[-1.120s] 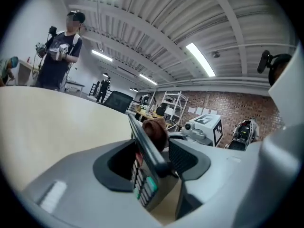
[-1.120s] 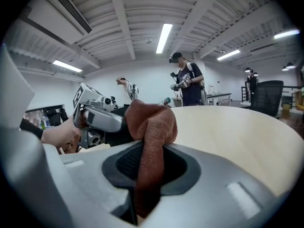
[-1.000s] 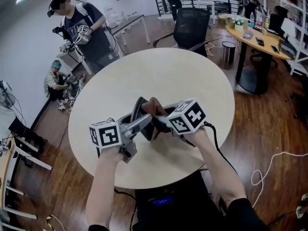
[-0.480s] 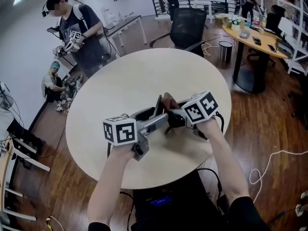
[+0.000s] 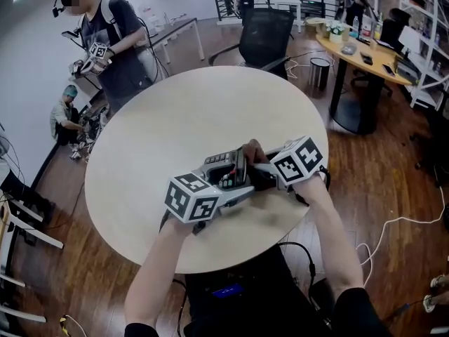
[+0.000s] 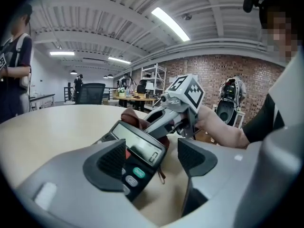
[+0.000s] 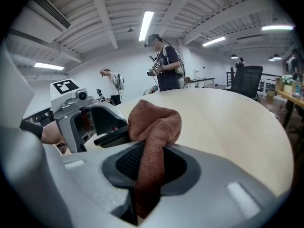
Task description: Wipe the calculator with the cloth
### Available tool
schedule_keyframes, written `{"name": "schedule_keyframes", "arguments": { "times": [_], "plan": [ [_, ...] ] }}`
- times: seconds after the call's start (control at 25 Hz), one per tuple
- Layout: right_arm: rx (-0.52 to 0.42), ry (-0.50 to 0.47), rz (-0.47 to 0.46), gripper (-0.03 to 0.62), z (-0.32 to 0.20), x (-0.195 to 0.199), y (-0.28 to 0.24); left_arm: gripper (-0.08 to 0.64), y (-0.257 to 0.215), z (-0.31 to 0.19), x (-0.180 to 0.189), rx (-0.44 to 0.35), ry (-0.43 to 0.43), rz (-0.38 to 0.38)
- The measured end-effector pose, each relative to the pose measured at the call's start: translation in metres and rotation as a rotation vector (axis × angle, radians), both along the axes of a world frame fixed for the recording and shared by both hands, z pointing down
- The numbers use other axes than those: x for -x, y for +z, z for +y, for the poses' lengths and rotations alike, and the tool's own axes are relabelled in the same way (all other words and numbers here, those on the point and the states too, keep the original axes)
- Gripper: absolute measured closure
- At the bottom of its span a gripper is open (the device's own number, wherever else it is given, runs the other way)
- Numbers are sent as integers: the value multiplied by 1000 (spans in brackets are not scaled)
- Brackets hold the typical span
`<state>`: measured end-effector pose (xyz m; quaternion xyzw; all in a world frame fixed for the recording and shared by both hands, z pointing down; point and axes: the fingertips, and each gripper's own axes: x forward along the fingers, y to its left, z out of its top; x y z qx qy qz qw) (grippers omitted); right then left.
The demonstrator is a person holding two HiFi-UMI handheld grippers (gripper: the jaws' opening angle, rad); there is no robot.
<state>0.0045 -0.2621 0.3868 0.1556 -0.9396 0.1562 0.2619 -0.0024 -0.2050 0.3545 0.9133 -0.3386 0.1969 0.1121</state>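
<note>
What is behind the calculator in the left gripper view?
A brown cloth bunches up behind the calculator, pinched in the right gripper. The calculator's display end covers the cloth's lower part, so contact cannot be told.

This is an open-plan office that doubles as a lab. A round pale wooden worktop (image 5: pixel 175 118) stands on a dark plank floor (image 5: pixel 393 160), with a black mesh swivel chair (image 5: pixel 266 30) beyond. Far right are a cluttered curved wooden desk (image 5: pixel 372 67) and white metal shelving (image 5: pixel 424 34). There is a red brick wall (image 6: pixel 223 72), and a long strip light (image 6: pixel 170 23) hangs among bare ceiling beams.

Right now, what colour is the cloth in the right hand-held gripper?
Reddish brown. The cloth shows best in the right gripper view.
</note>
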Motion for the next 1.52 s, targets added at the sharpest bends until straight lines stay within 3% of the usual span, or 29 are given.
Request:
{"name": "schedule_keyframes", "arguments": {
  "times": [0.16, 0.28, 0.4, 0.48, 0.64, 0.76, 0.88, 1.04, 1.2, 1.36, 1.52],
  "plan": [
    [-5, 14, 7, 506, -12, 10, 3, 206, -9, -1, 21, -2, -11, 91],
    [-17, 24, 38, 506, -27, 19, 7, 206, -20, -13, 60, -24, -81, 156],
    [-38, 30, 83, 506, -44, 37, 10, 206, -21, -32, 115, -7, -155, 165],
    [-50, 22, 115, 506, -51, 56, 11, 206, -14, -36, 143, 47, -154, 168],
    [-80, -26, 171, 506, -69, 86, 14, 206, 5, -42, 163, 137, -114, 154],
    [-114, -60, 184, 506, -84, 111, 15, 206, 13, -50, 179, 154, -139, 156],
    [-120, -32, 143, 506, -97, 117, 5, 206, 16, -56, 199, 159, -165, 168],
    [-143, 49, 79, 506, -88, 72, -19, 206, 17, -56, 205, 155, -140, 151],
    [-161, -19, 106, 506, -21, 38, -21, 206, 24, -51, 196, 147, -96, 61],
    [-182, -90, 198, 506, 13, 51, -2, 206, 29, -46, 192, 131, -74, -8],
    [-186, -78, 214, 505, -2, 74, 7, 206, 27, -43, 191, 108, -74, 17]
  ]
}}
